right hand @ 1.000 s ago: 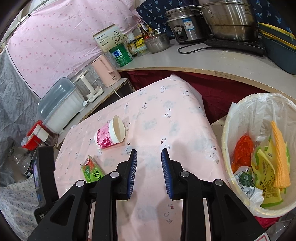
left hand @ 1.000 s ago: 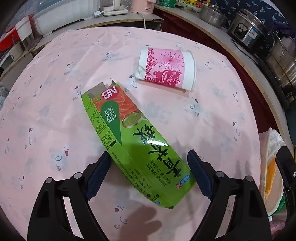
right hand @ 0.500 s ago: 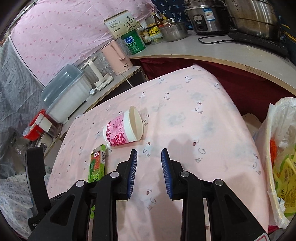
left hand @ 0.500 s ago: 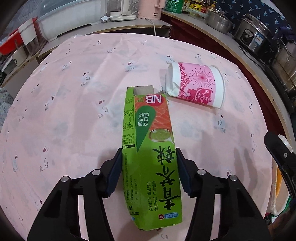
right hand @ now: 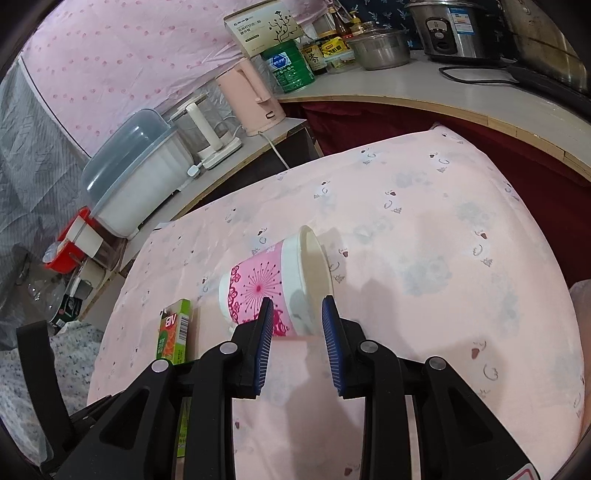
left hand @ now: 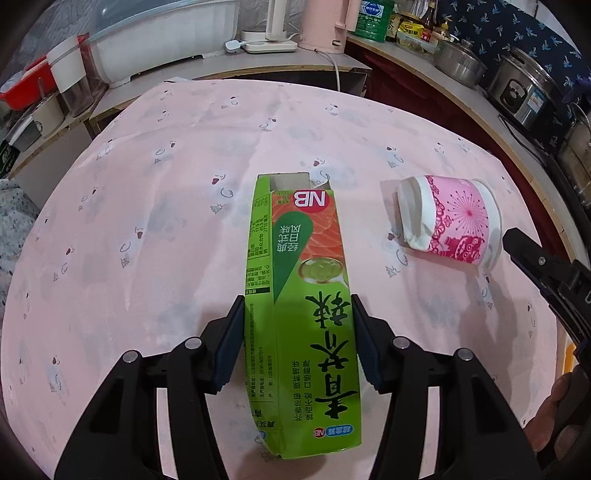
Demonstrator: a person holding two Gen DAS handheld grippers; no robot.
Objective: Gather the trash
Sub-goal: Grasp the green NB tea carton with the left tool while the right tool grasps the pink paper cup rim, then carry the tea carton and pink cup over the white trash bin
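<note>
A pink patterned tablecloth (left hand: 147,221) covers the table. Beyond its far edge stand a pink kettle (right hand: 251,96), a green tin (right hand: 288,66), a steel bowl (right hand: 380,48), a rice cooker (right hand: 454,29) and a white lidded bin (right hand: 136,177)

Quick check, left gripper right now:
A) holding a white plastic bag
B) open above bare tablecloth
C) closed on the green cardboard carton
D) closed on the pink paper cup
C: the left gripper has its dark blue fingers pressed against both long sides of the green cardboard carton, while the pink paper cup lies apart on its side to the right.
</note>
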